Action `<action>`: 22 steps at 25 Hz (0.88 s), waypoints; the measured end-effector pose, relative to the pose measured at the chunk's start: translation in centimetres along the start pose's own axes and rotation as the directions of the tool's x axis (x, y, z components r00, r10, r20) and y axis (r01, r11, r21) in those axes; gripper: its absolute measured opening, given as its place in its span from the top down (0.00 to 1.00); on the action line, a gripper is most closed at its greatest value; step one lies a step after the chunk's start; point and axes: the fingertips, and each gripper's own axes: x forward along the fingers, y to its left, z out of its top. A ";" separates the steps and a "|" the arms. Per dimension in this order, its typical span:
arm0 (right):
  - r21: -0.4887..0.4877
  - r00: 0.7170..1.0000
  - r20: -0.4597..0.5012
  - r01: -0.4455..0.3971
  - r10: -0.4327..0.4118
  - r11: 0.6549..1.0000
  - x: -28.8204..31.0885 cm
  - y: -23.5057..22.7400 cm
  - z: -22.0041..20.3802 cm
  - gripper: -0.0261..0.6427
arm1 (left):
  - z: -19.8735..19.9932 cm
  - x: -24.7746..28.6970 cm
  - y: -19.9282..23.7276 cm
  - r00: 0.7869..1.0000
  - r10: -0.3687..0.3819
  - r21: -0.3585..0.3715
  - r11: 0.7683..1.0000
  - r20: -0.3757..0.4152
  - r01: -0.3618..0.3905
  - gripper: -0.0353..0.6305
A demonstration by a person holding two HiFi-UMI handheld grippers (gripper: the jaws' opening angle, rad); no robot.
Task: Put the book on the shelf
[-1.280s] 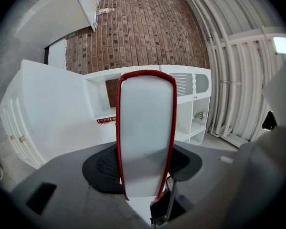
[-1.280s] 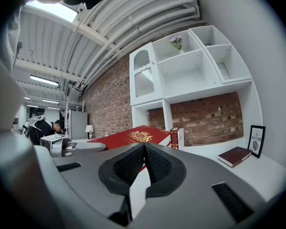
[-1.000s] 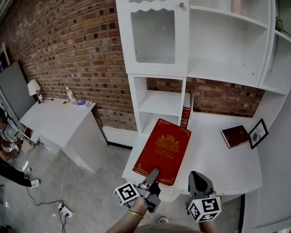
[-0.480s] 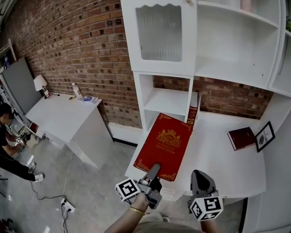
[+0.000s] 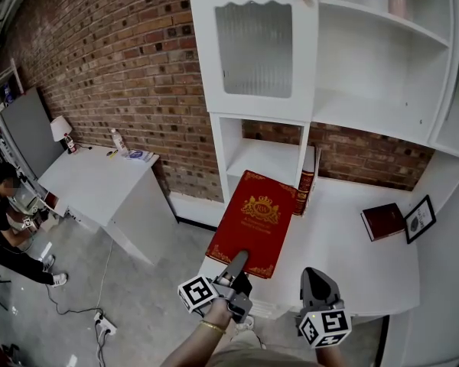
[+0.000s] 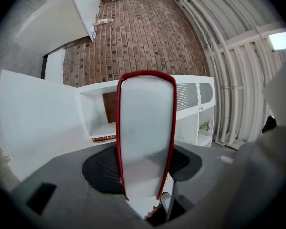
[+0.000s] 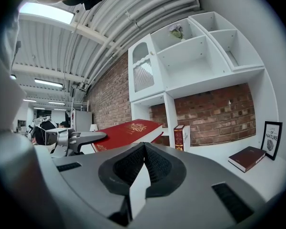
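- Since the earlier frames the red book has travelled forward and a little up. Its far edge now reaches the foot of the open compartment of the white shelf unit.
- Left gripper is clenched on the book's near edge. In the left gripper view the white page block with its red covers stands between the jaws.
- Book is in the air over the bench, cover up, far end raised slightly, and held from one end only.
- Right gripper sits low at the bench's near edge, jaws together on nothing, and plays no part yet.
- An upright book stands just right of the red book's far corner. A dark book and a picture frame lie well apart, further right.
- Step in hand, as we judge it, is the carry to the shelf, with insertion still to do.
- To do it well, we would keep the far end up so the long overhang does not sag onto the bench.
- We would line the book up with the compartment's mouth, steer clear of the divider and the upright book, and let go only once the shelf bears the weight.
- The right gripper could steady the free side if the book starts to twist.
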 end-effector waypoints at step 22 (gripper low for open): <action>-0.032 1.000 0.010 -0.019 0.019 0.999 7.4 -0.7 1.4 0.95 | 5.4 6.1 1.9 0.999 -0.024 -0.046 0.999 0.023 0.025 0.58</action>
